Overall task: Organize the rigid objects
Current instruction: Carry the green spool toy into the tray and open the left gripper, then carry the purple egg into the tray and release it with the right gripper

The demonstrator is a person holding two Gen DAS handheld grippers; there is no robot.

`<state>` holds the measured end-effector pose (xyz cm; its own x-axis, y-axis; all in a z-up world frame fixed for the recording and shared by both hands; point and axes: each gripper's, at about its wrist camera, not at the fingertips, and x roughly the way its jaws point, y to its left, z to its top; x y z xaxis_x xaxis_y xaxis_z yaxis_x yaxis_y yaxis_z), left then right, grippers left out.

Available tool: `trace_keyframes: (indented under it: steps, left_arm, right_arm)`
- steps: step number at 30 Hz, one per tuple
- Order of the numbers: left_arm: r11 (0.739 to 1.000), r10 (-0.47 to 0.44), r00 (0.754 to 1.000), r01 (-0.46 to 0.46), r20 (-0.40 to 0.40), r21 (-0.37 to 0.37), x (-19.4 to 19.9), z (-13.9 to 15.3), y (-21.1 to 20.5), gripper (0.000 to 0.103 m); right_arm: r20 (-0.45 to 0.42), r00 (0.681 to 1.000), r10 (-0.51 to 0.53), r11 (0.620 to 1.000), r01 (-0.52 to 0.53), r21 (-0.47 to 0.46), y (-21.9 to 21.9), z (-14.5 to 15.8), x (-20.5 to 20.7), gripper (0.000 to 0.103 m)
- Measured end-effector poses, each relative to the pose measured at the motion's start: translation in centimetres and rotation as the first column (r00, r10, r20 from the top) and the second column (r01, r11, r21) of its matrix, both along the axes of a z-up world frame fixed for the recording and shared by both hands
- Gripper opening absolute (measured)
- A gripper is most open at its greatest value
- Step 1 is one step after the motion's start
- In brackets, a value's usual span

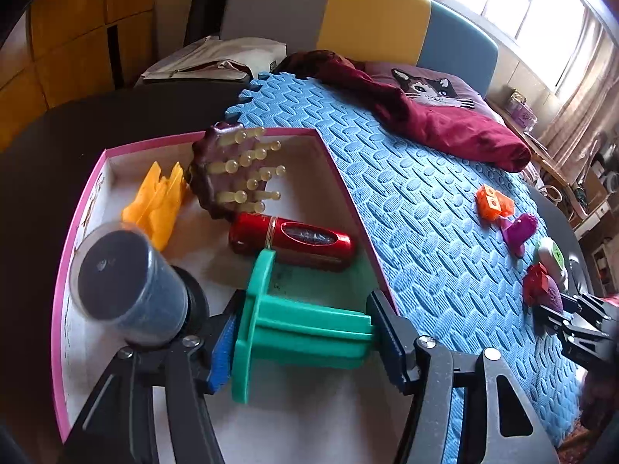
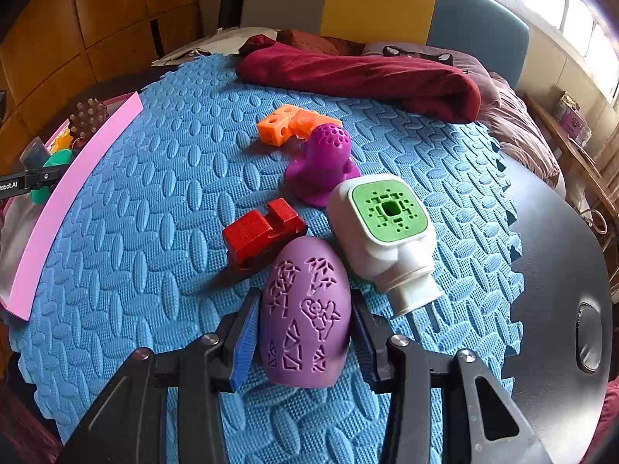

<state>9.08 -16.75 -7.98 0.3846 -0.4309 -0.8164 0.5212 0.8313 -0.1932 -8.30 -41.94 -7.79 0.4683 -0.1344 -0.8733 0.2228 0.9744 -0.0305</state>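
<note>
Inside the pink-rimmed box [image 1: 77,232], my left gripper [image 1: 301,332] is shut on a green spool [image 1: 294,321], one pad on its flange and the other on its far end. The box also holds a brown knobbed brush [image 1: 216,170], a red cylinder [image 1: 294,239], a yellow piece [image 1: 158,201] and a dark jar [image 1: 127,290]. My right gripper [image 2: 305,332] is shut on a purple egg-shaped shell [image 2: 305,309] that rests on the blue foam mat [image 2: 154,232]. Beside the shell lie a red block [image 2: 259,236], a white plug-in device with a green face [image 2: 387,232], a magenta figure [image 2: 325,162] and orange cubes [image 2: 294,125].
A maroon cloth [image 2: 367,73] and a cat-print cushion [image 1: 433,89] lie at the mat's far end. The mat sits on a dark round table [image 2: 561,251]. The box's pink wall [image 2: 69,193] borders the mat on the left. A padded headboard stands behind.
</note>
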Motion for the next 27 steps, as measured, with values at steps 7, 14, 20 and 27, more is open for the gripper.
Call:
trace_keyframes:
  steps: [7,14,20,27]
  left_arm:
    - [1.000,0.024,0.999,-0.023,0.040,-0.020,-2.0,1.2,1.6,0.078]
    - [0.999,0.050,0.992,-0.050,0.114,-0.002,-4.3,2.6,3.3,0.079]
    - [0.996,0.073,0.979,-0.083,0.190,0.043,-6.3,3.5,4.6,0.079]
    - [0.993,0.091,0.972,-0.105,0.217,0.054,-7.5,3.6,5.9,0.079]
  right_arm:
    - [-0.005,1.000,-0.027,0.999,0.027,0.017,-0.5,-0.1,0.1,0.048]
    - [0.002,1.000,0.008,0.999,-0.008,-0.040,0.5,0.1,0.1,0.044]
    - [0.005,1.000,-0.001,1.000,0.001,-0.025,0.3,0.0,0.1,0.044]
    - [0.003,1.000,0.005,0.999,-0.004,-0.041,0.5,0.1,0.1,0.044]
